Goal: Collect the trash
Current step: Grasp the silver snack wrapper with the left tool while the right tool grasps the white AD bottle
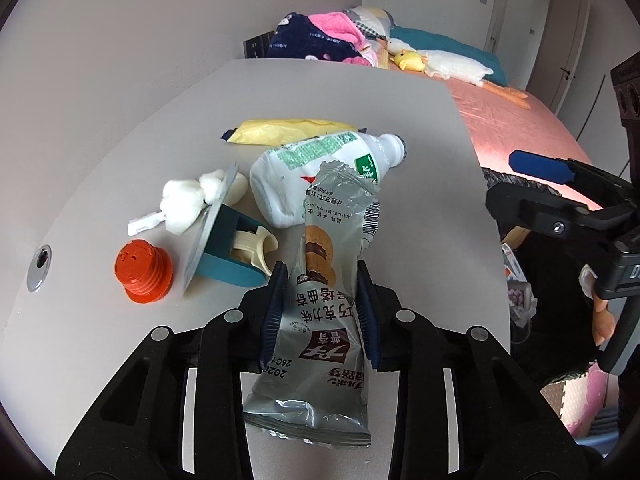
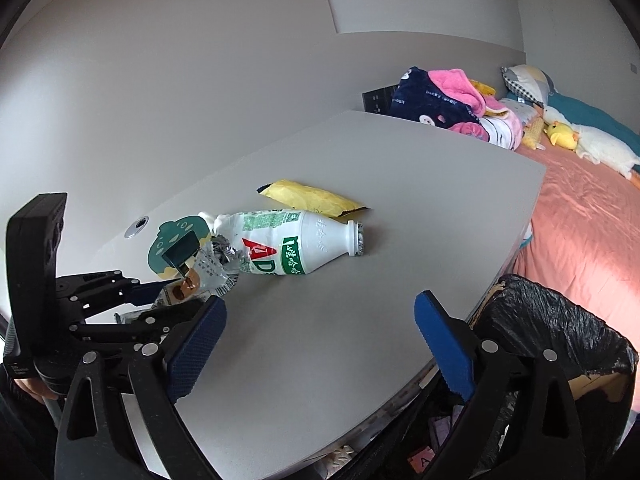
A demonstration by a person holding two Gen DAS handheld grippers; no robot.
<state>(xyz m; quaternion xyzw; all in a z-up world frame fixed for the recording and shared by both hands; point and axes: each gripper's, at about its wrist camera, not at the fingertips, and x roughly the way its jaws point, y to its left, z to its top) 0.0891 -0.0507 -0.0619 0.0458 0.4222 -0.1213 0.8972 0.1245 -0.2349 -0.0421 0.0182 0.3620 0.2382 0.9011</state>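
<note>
My left gripper (image 1: 320,296) is shut on a silver cookie wrapper (image 1: 320,280) and holds it upright over the grey table (image 1: 420,140). The same wrapper shows in the right wrist view (image 2: 200,276), held by the left gripper (image 2: 160,296). Behind it lie a white drink bottle (image 1: 304,172) (image 2: 296,244) on its side and a yellow wrapper (image 1: 288,130) (image 2: 312,198). My right gripper (image 2: 320,332) is open and empty above the table's near right edge; it shows at the right of the left wrist view (image 1: 520,184). A bin with a black bag (image 2: 560,320) stands beside the table's right edge.
A teal card package (image 1: 224,248), cotton balls (image 1: 184,196), a white plastic piece (image 1: 144,222) and an orange ribbed cap (image 1: 142,272) lie left of the bottle. A round metal grommet (image 1: 40,264) sits in the table. A bed with pink sheet (image 2: 592,216), clothes and plush toys lies beyond.
</note>
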